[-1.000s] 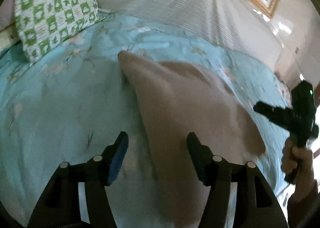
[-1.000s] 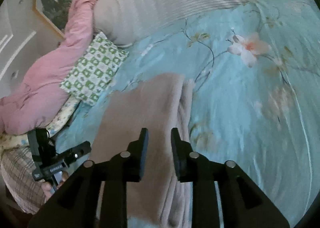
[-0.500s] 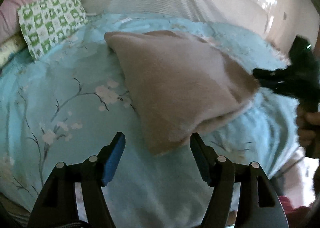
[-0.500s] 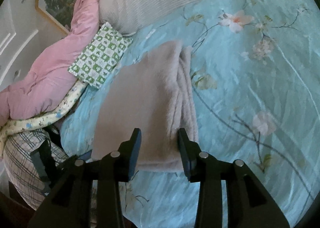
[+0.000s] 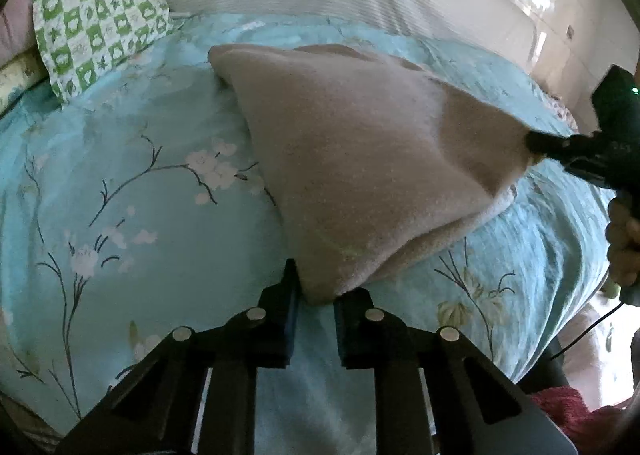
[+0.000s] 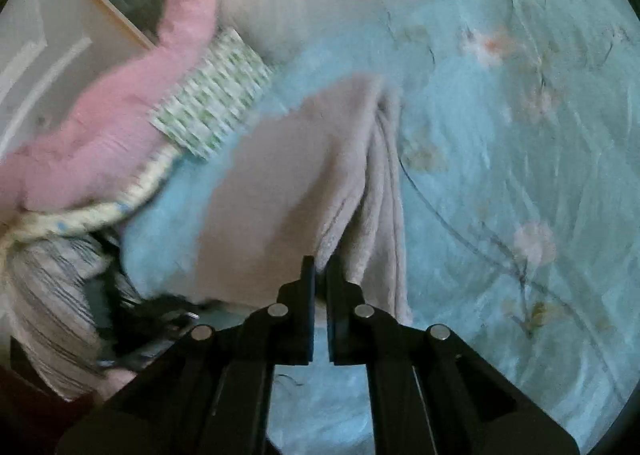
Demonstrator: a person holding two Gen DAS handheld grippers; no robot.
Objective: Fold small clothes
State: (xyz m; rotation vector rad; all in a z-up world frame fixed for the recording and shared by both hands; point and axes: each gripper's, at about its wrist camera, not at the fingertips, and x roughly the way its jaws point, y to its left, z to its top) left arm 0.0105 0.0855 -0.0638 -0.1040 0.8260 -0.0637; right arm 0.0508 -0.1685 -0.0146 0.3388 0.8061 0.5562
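each hand-held gripper, left (image 5: 314, 289) and right (image 6: 321, 275), clamps the beige garment (image 5: 360, 159); no legible writing.

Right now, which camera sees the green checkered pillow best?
The left wrist view. There the green checkered pillow is sharp, its squares and little pictures clear, lying at the top left on the blue flowery bedspread. In the right wrist view it is motion-blurred, beside the pink blanket.
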